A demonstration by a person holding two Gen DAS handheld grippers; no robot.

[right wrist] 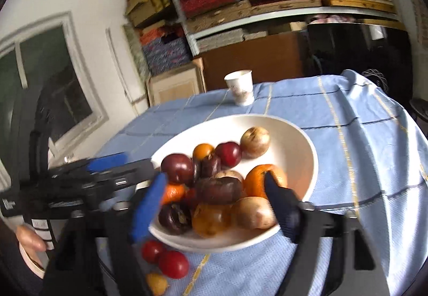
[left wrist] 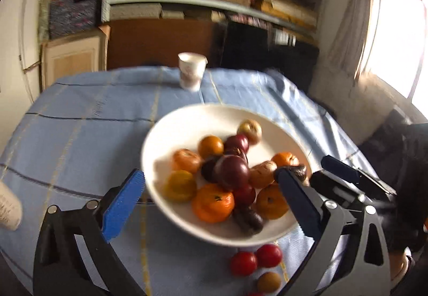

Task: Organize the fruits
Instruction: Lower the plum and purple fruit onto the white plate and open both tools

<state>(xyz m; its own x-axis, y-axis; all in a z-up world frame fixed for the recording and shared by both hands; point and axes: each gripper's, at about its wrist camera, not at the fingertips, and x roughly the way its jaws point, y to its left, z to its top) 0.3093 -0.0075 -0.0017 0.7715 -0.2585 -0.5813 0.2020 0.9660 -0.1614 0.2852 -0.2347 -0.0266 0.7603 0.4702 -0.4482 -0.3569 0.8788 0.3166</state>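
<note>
A white bowl [left wrist: 160, 132] [right wrist: 307, 151] on the blue checked cloth holds several oranges, dark plums and brownish fruits. Two red fruits [left wrist: 243, 262] [right wrist: 174, 265] and a small yellow one [left wrist: 268, 281] [right wrist: 156, 282] lie on the cloth in front of the bowl. My left gripper [left wrist: 211, 201] hangs open above the bowl's near side, nothing pressed between its blue fingers [left wrist: 125, 199]. My right gripper [right wrist: 214, 205] is open too, over the fruit at the near rim. Each gripper shows in the other's view: the right gripper [left wrist: 325, 170] beside the bowl's right rim, the left gripper [right wrist: 139, 160] at its left rim.
A paper cup [left wrist: 191, 71] [right wrist: 240, 87] stands at the table's far edge. A white object [left wrist: 8, 205] sits at the left edge of the left wrist view. A hand [right wrist: 29, 239] holds the left gripper's handle. Shelves with stacked boxes, a cabinet and windows lie beyond the table.
</note>
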